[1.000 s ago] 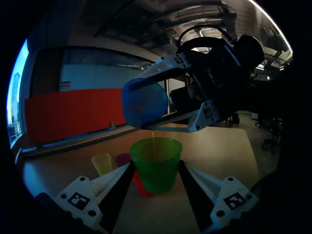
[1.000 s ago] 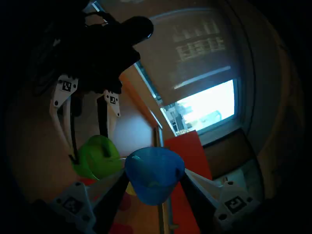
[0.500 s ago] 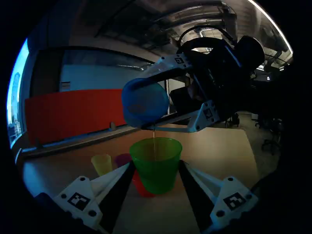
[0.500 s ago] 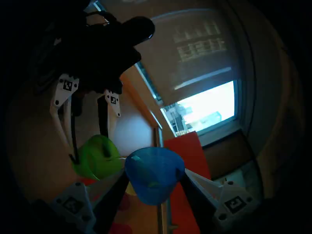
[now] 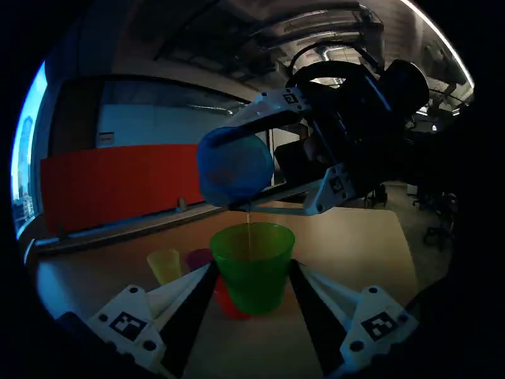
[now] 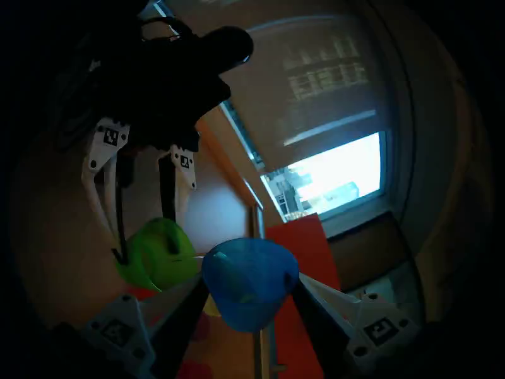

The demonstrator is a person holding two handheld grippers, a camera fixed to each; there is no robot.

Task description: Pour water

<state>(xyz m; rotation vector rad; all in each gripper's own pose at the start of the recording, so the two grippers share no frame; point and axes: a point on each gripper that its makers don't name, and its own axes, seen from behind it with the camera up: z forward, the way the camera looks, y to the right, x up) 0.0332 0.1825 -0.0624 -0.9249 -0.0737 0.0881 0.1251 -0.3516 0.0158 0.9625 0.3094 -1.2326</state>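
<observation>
Left gripper [image 5: 252,268]: fingers narrowed onto the translucent green plastic cup [image 5: 252,278], one on each side. The cup is upright, mouth up, mid-tabletop on the wooden table [image 5: 353,240]; can't tell if its base touches. Right gripper [image 6: 249,284]: clamped on the blue plastic cup [image 6: 249,294], held in the air straight above the green one. The blue cup is tipped far over, long axis nearer level than upright. A thin stream of water [image 5: 249,228] drops from its low edge into the green mouth. A little water is visible inside the blue cup; the green cup's fill level is unreadable. A red cup [image 5: 224,302] sits just beside the green cup's left side. A purple cup [image 5: 199,257] and a yellow cup [image 5: 165,264] stand behind, toward the table's far-left edge.
</observation>
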